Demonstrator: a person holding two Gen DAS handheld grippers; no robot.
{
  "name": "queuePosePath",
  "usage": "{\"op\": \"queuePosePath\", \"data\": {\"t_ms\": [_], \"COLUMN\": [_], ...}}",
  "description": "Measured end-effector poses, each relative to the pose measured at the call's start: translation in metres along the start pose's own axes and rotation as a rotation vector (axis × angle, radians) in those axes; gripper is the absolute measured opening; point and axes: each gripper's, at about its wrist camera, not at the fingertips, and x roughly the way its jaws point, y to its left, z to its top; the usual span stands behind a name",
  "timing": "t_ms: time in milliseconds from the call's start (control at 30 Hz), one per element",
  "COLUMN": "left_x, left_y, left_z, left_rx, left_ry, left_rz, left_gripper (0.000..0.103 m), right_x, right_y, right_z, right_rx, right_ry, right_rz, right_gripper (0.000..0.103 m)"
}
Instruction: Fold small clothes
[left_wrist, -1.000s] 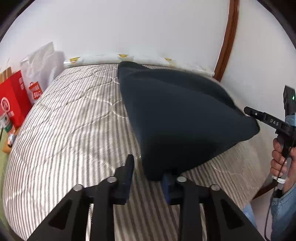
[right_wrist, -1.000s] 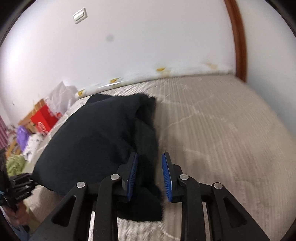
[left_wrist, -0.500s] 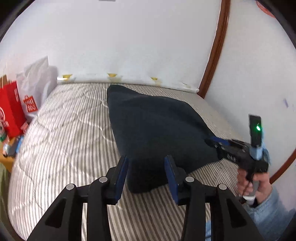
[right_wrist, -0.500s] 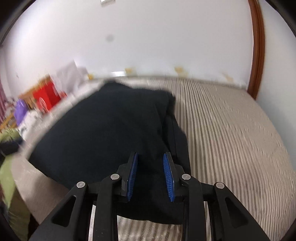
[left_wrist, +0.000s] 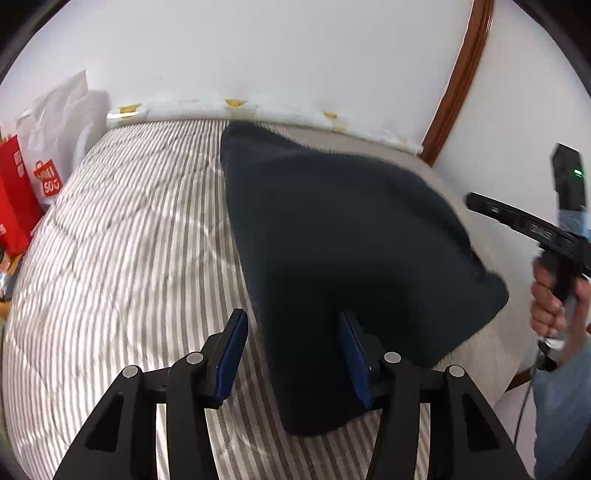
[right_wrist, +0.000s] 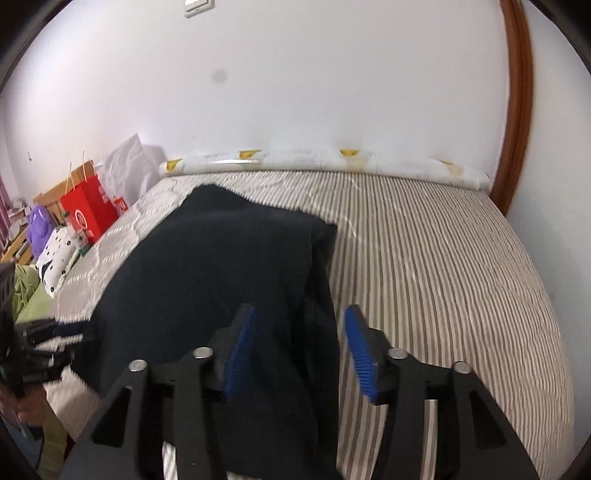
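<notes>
Dark navy garment (left_wrist: 343, 236): laid folded on the striped mattress (left_wrist: 122, 236), toward its right half. Left gripper (left_wrist: 291, 354): jaws spread wide over the garment's near corner, nothing clamped. Right gripper (right_wrist: 299, 347): jaws likewise wide above the garment's near edge. Red shopping bag (right_wrist: 90, 218): stood beside the bed.

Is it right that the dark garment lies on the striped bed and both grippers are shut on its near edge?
Not quite. The dark garment does lie on the striped bed, but both wrist views show the left gripper and the right gripper open, jaws apart over the cloth's near edge, not clamping it.
</notes>
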Motion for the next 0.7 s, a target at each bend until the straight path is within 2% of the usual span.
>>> {"op": "queuePosePath", "data": {"t_ms": [133, 233, 400, 467, 500, 533, 600, 633, 667, 700], "left_x": [0.004, 0.017, 0.038, 0.045, 0.048, 0.051, 0.058, 0.062, 0.064, 0.067], "left_y": [0.012, 0.02, 0.027, 0.028, 0.027, 0.026, 0.024, 0.024, 0.024, 0.024], "left_z": [0.026, 0.044, 0.069, 0.08, 0.083, 0.086, 0.093, 0.096, 0.099, 0.101], "left_rx": [-0.031, -0.048, -0.041, -0.026, -0.016, -0.005, 0.014, 0.02, 0.021, 0.023], "left_ry": [-0.031, -0.026, -0.024, -0.019, -0.019, -0.02, -0.022, -0.021, -0.02, -0.017], "left_rz": [0.009, 0.026, 0.05, 0.064, 0.073, 0.083, 0.107, 0.114, 0.116, 0.117], "left_gripper": [0.048, 0.048, 0.048, 0.048, 0.048, 0.048, 0.048, 0.048, 0.048, 0.048], "right_x": [0.025, 0.059, 0.106, 0.124, 0.132, 0.142, 0.153, 0.155, 0.155, 0.149], "right_y": [0.0, -0.005, -0.014, -0.015, -0.015, -0.015, -0.013, -0.008, -0.004, 0.002], "right_z": [0.038, 0.062, 0.077, 0.078, 0.079, 0.08, 0.08, 0.08, 0.081, 0.082], "right_rx": [0.002, 0.043, 0.127, 0.142, 0.139, 0.145, 0.15, 0.129, 0.096, 0.041], "right_ry": [0.009, 0.058, 0.143, 0.174, 0.16, 0.177, 0.182, 0.174, 0.153, 0.098], "right_rz": [0.008, 0.031, 0.086, 0.085, 0.068, 0.066, 0.079, 0.078, 0.059, 0.049], "right_gripper": [0.057, 0.057, 0.056, 0.055, 0.054, 0.05, 0.031, 0.017, 0.01, 0.009]}}
